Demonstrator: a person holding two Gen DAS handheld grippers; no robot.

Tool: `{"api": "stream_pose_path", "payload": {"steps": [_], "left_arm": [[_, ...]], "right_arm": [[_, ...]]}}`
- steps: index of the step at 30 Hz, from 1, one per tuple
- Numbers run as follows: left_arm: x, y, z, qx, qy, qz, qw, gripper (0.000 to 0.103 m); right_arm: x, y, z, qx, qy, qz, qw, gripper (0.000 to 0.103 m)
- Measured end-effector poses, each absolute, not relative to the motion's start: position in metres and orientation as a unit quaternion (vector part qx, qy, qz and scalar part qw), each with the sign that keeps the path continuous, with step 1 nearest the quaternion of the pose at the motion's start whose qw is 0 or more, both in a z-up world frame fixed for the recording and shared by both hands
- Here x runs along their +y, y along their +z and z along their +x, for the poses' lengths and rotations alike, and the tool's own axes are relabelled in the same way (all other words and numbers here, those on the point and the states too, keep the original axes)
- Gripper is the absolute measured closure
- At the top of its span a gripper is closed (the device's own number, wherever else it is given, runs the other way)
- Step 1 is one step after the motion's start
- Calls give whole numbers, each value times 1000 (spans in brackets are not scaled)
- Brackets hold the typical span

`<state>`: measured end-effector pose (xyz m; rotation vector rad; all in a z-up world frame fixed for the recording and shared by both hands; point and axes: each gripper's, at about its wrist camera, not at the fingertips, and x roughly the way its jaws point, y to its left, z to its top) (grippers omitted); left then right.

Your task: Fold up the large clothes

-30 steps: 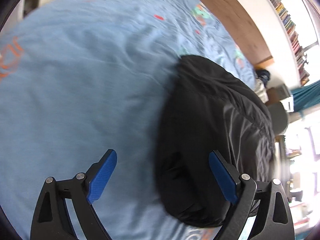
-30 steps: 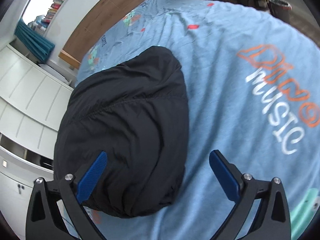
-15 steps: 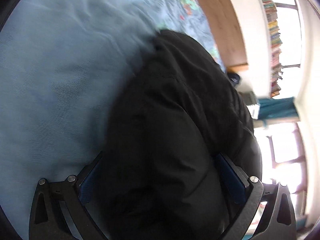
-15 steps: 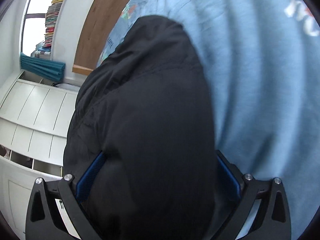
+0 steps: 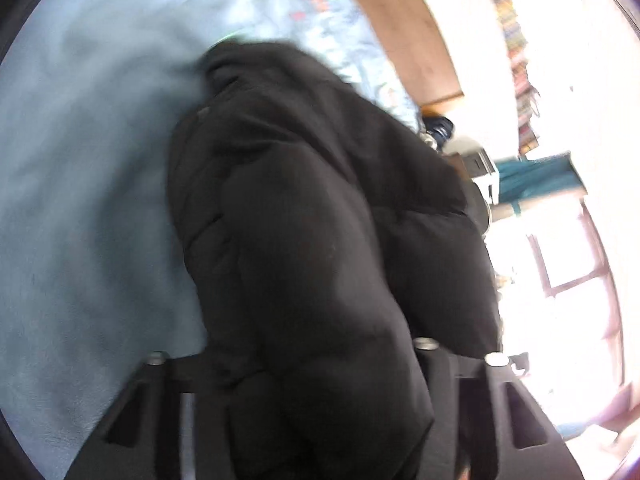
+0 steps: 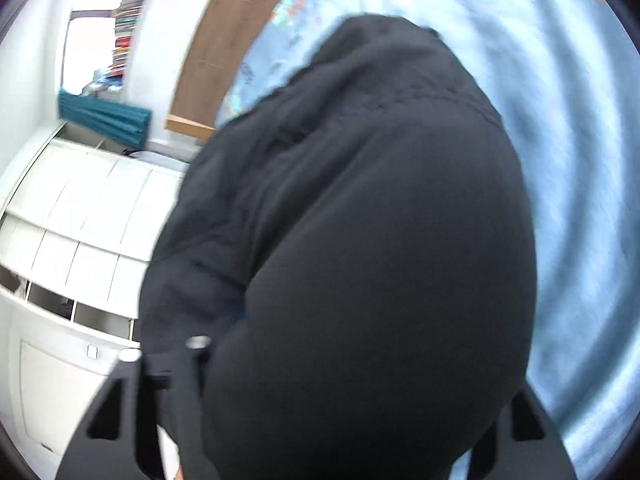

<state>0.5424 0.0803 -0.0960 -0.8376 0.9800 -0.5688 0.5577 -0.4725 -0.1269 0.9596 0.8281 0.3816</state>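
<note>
A puffy black jacket (image 5: 320,240) lies bunched on a light blue bed cover (image 5: 80,200). My left gripper (image 5: 312,364) has its jaws closing around the near end of the jacket. Fabric bulges up between its fingers and hides the pads. In the right wrist view the same jacket (image 6: 380,240) fills the middle of the frame. My right gripper (image 6: 360,364) is also closing, with a thick fold of jacket squeezed between its fingers. The blue cover (image 6: 580,160) shows to the right of it.
A wooden headboard (image 5: 400,20) runs along the far side of the bed below shelves of books (image 5: 516,40). White drawers (image 6: 72,240) and a teal curtain (image 6: 104,116) stand off the bed's edge on the left. A bright window (image 5: 568,256) is at right.
Both grippers moved forward over the jacket's near end and their wide jaws came in on it. The fabric now bulges between the fingers and covers the blue pads.
</note>
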Motion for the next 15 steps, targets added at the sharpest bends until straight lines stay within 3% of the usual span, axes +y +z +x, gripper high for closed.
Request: {"api": "stream_pose_path", "payload": {"steps": [5,15], "left_arm": [[46,-20,539,404,-302,-306,807,75],[36,91,499,330,-340,-272,838,76]], "right_arm": [[-457,-66,562,343,211,406,820,71],[-435,43,520,267,255,375,851,72]]}}
